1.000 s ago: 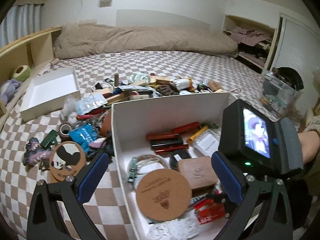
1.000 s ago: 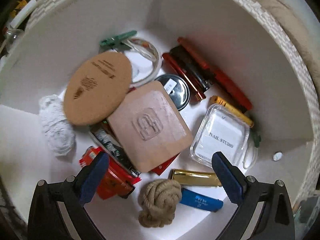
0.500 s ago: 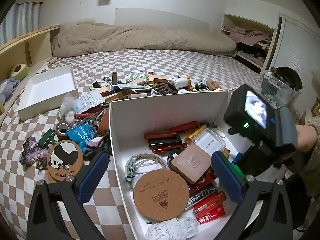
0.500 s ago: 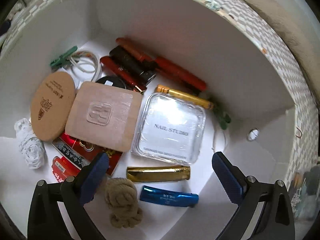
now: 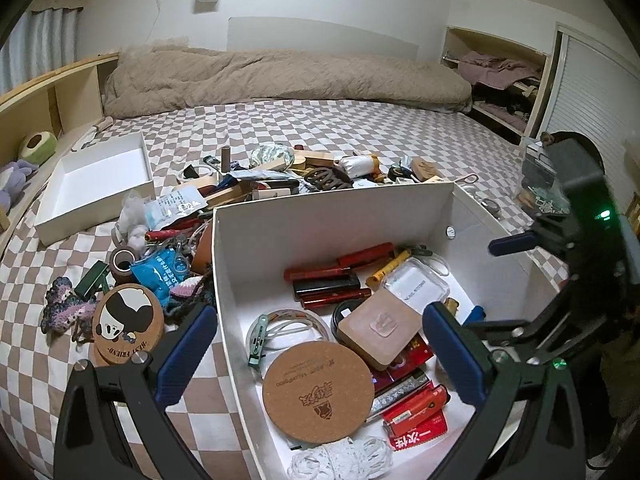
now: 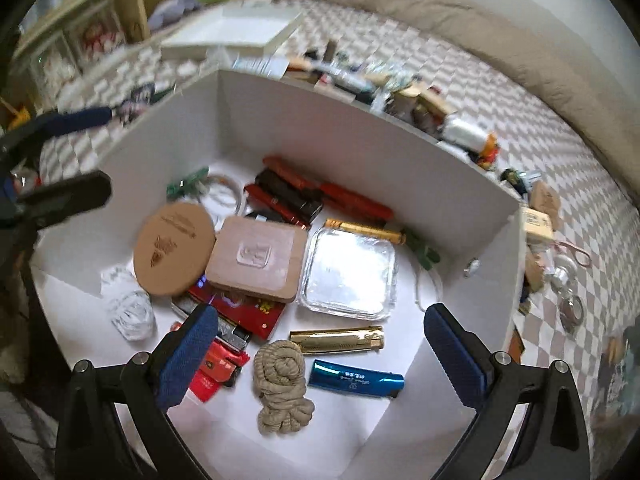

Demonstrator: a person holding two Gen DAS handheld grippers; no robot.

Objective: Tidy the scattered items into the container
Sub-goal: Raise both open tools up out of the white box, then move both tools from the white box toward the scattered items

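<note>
Both grippers empty, jaws spread: left gripper (image 5: 320,354) over the near edge of the box (image 5: 332,216), right gripper (image 6: 320,352) above its near right corner. Box sits on the bed (image 5: 360,128), part filled. Loose clutter (image 5: 280,180) lies beyond and left of it. Panda coaster (image 5: 128,322), just left of box: likely light, stiff, flat; best pinched across the rim.
</note>
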